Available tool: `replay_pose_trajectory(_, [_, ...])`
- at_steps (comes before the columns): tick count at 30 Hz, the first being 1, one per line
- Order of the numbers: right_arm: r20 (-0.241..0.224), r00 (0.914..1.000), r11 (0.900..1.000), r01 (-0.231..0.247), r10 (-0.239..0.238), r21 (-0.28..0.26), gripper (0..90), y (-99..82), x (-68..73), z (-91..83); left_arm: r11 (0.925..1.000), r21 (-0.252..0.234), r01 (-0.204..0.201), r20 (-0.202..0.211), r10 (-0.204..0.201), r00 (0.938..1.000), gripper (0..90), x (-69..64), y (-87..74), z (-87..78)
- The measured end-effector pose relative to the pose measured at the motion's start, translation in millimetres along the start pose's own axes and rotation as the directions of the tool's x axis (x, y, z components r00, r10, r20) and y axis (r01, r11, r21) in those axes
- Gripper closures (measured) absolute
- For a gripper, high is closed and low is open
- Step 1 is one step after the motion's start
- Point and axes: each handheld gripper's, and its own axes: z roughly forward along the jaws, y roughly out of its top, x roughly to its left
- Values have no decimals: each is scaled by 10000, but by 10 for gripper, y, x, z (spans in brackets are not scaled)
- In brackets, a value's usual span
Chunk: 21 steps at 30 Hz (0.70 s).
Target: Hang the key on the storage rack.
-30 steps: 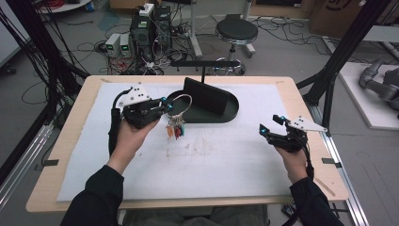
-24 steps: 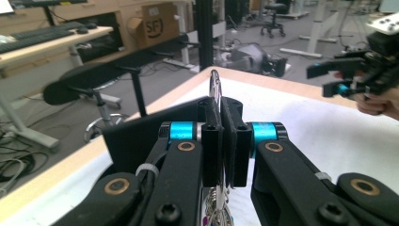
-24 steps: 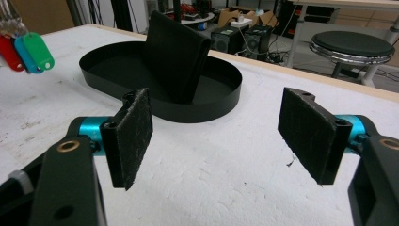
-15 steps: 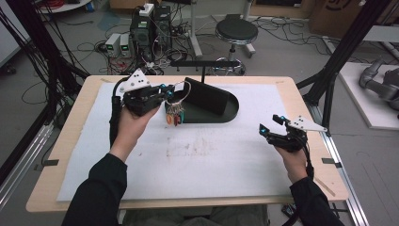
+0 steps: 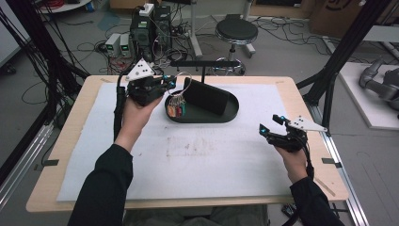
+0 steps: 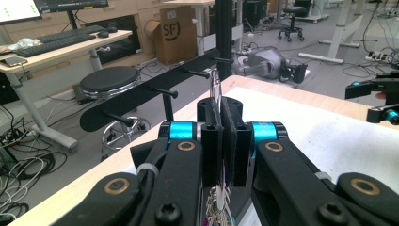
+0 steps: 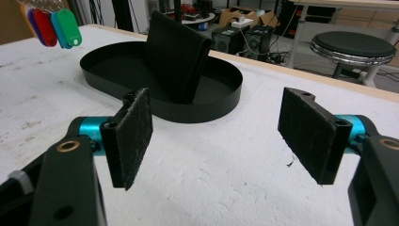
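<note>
On a white-padded table (image 5: 211, 165) in a cable-strewn lab, the left gripper (image 5: 162, 85), jaws pinched on a key ring (image 5: 181, 80) with coloured tags, hangs it above the black tray (image 5: 226, 115), apparently bound for the peg rack (image 6: 155, 92), needing a lift onto a peg, while the right gripper (image 5: 272, 128) waits spread.
</note>
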Motion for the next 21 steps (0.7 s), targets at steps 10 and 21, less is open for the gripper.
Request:
replay_pose_trajectory(10, [-17,10000,10000,28,-28,-12,271,-2,-3,7,9998,164,102,-233,-98,9997,864,104,-3,132])
replay_pose_trajectory(21, [12,10000,10000,81,-81,-15,272,-2,-5,15,9992,230,327,-635,-312,9975,864,245,-46,283])
